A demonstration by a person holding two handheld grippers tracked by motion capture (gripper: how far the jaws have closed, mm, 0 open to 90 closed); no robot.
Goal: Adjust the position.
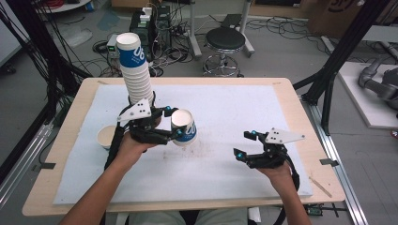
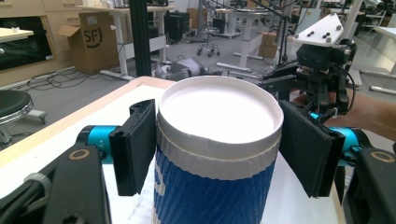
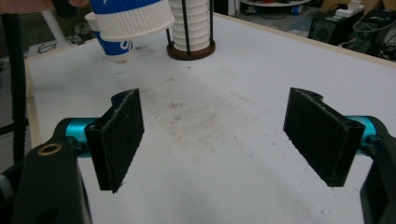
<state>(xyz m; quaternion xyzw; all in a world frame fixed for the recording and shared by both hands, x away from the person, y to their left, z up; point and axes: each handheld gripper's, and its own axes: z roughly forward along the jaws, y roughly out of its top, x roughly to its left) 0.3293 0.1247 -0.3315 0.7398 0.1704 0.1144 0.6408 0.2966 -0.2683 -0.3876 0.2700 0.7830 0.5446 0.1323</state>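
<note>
- Your right gripper sits near the surface's right front edge, jaws spread, nothing between them.
- Your left gripper clamps the blue cup left of centre; keep it level, lower straight.
- Cup's base hidden; the stack's holder barely shows; the far-left cup is half covered.

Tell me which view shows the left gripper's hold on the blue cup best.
The left gripper view: both pads press the blue cup just under its white rim, close up. The high view shows the left gripper holding it above the white mat from afar. The right gripper view catches just the cup's lower part at the top edge.
</note>
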